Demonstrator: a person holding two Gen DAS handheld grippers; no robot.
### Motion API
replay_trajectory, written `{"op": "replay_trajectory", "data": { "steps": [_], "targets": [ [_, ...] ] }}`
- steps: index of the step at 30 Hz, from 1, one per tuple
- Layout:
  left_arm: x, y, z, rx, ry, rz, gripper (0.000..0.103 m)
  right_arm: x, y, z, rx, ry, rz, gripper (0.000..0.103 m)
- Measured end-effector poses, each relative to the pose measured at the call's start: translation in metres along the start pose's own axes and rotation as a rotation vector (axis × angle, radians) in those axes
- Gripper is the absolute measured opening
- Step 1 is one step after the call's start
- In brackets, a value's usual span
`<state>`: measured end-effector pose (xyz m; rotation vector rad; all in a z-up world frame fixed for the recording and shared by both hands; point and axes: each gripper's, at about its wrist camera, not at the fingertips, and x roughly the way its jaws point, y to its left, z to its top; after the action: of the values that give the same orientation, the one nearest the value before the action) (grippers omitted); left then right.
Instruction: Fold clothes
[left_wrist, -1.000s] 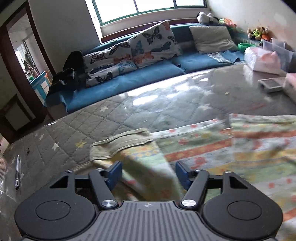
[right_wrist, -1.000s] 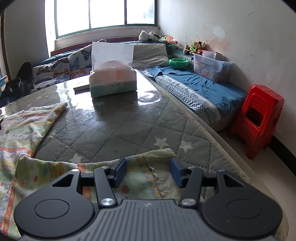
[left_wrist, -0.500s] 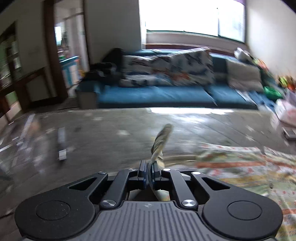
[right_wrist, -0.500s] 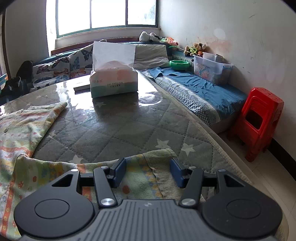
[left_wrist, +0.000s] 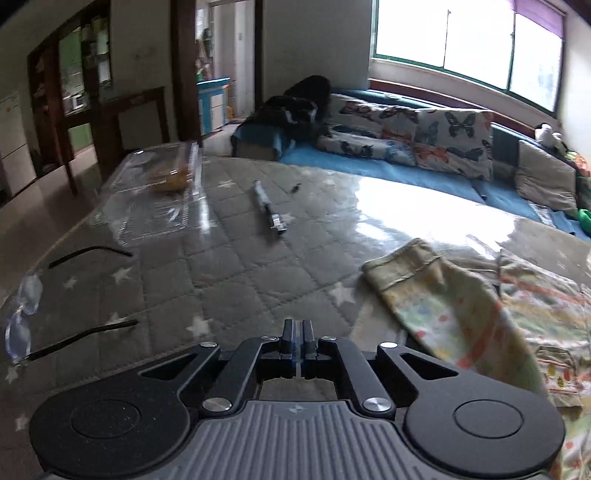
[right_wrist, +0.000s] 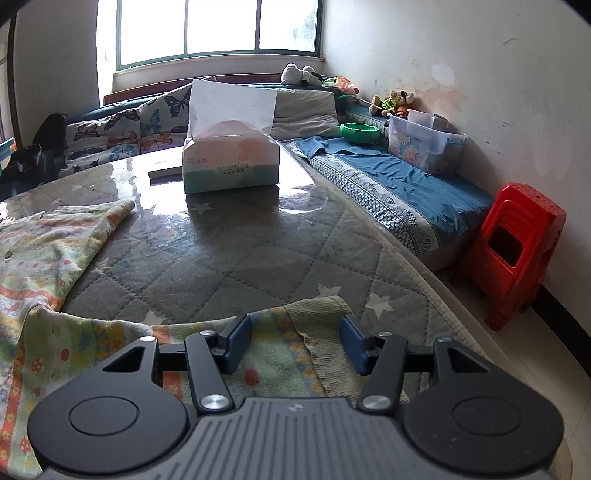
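Quilted grey table (left_wrist: 229, 266) with star print, under a glossy clear cover, fills both views. Patterned garment (left_wrist: 480, 314) lies spread across it, pale green-yellow with orange bands and small motifs; in the right wrist view it (right_wrist: 48, 258) runs from the left edge down to the near edge.

One ribbed cuff (left_wrist: 402, 262) lies flat on the table, ahead and right of the left gripper (left_wrist: 296, 338). That gripper's jaws are clenched together with nothing visible between them, over bare quilt.

Right gripper (right_wrist: 295, 341): jaws spread wide, released, poised over the other sleeve, its ribbed cuff (right_wrist: 325, 332) between the blue pads (right_wrist: 236, 345); contact cannot be told.

Tissue box (right_wrist: 231, 162) stands farther back. Eyeglasses (left_wrist: 26, 317) lie at the table's left edge, a pen (left_wrist: 267, 206) mid-table.
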<state>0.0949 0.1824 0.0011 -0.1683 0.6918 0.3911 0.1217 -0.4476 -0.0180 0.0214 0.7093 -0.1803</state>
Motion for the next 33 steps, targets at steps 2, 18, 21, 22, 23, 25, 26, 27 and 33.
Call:
{"op": "replay_trajectory", "data": {
  "steps": [2,18,21,22,23,25,26,27,33],
  "targets": [
    [0.006,-0.011,0.004,0.01,-0.005,-0.022,0.017,0.0,-0.001,0.0,0.003,0.001,-0.002,0.056],
    [0.09,-0.067,0.029,0.067,0.028,-0.029,0.045,0.0,0.0,0.0,0.002,0.007,-0.009,0.059],
    [0.094,-0.067,0.029,0.066,0.018,-0.054,0.029,0.001,0.0,0.001,0.0,0.007,-0.011,0.059],
    [0.093,-0.067,0.029,0.067,0.015,-0.064,0.018,0.001,0.0,0.001,0.0,0.007,-0.012,0.059],
    [0.092,-0.067,0.029,0.065,0.01,-0.063,0.012,0.001,0.0,0.001,0.0,0.007,-0.012,0.059],
    [0.089,-0.065,0.028,0.06,-0.003,-0.046,0.008,0.001,0.0,0.001,0.0,0.006,-0.013,0.06],
    [0.087,-0.062,0.027,0.051,-0.009,-0.032,0.008,0.001,0.0,0.001,0.002,0.005,-0.012,0.06],
    [0.083,-0.057,0.027,0.039,-0.014,-0.015,0.008,0.001,0.0,0.001,0.003,0.005,-0.012,0.06],
    [0.046,-0.013,0.018,-0.021,-0.058,0.089,0.007,0.001,0.0,0.0,-0.001,-0.002,-0.011,0.061]
  ]
}}
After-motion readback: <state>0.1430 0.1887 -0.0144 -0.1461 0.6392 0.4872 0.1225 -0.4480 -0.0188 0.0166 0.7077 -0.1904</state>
